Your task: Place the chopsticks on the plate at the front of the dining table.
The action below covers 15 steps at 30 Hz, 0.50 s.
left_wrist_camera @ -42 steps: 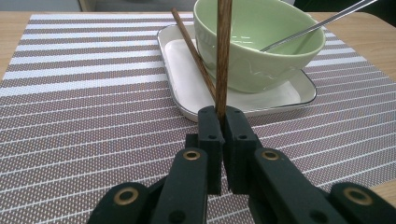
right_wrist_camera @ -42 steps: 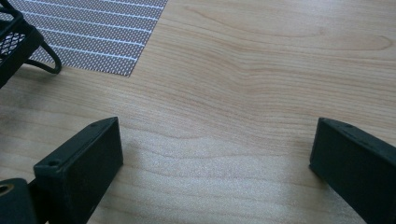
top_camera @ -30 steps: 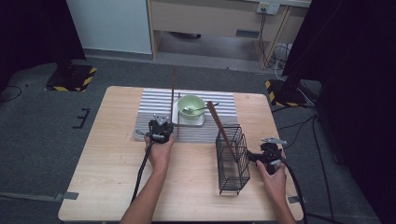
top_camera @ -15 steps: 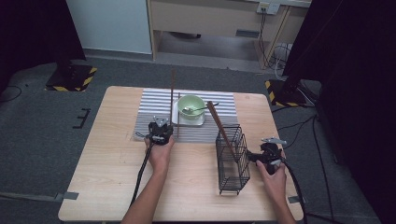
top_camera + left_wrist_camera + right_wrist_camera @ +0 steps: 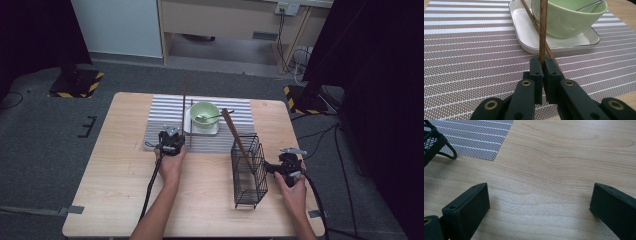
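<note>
My left gripper (image 5: 173, 135) (image 5: 543, 63) is shut on a dark wooden chopstick (image 5: 185, 102) (image 5: 543, 30) and holds it upright over the striped placemat (image 5: 165, 125). A second chopstick (image 5: 191, 125) (image 5: 532, 18) lies beside it, slanting across the white tray (image 5: 564, 42). On that tray sits a green bowl (image 5: 205, 114) (image 5: 571, 18) with a metal spoon (image 5: 216, 116) in it. A third chopstick (image 5: 234, 134) leans in the black wire basket (image 5: 248, 172). Right of the basket, low over bare wood, my right gripper (image 5: 274, 168) (image 5: 539, 195) is open with nothing between its jaws.
The wooden table (image 5: 115, 190) ends close behind both forearms. A foot of the basket (image 5: 447, 152) and a corner of the placemat (image 5: 481, 142) lie ahead-left of the right jaws. Dark floor, cables and a desk lie beyond the far edge.
</note>
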Tool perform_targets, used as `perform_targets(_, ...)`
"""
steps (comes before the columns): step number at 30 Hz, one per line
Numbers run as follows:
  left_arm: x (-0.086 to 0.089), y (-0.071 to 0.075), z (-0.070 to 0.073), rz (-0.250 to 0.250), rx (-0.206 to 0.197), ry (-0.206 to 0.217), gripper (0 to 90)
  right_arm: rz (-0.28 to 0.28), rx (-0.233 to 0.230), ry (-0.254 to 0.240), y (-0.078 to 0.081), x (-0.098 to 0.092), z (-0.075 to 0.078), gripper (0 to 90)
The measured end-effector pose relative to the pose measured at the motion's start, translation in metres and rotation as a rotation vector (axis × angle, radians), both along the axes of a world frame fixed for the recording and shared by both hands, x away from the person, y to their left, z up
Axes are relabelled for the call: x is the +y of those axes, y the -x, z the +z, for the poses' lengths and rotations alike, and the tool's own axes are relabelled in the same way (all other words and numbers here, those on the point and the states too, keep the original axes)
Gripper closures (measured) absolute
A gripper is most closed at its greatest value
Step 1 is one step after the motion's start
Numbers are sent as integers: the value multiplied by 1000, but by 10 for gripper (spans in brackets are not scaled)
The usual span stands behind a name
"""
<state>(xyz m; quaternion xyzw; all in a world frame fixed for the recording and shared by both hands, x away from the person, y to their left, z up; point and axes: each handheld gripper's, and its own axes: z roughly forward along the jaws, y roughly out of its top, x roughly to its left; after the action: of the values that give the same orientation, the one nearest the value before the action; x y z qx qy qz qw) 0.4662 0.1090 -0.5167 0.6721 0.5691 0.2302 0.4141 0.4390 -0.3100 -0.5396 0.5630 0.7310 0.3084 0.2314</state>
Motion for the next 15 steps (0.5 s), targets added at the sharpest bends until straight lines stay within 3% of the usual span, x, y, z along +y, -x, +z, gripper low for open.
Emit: perform_targets(15, 3, 3, -7, 5, 16, 12, 859, 1, 0, 1, 0, 0, 0, 25)
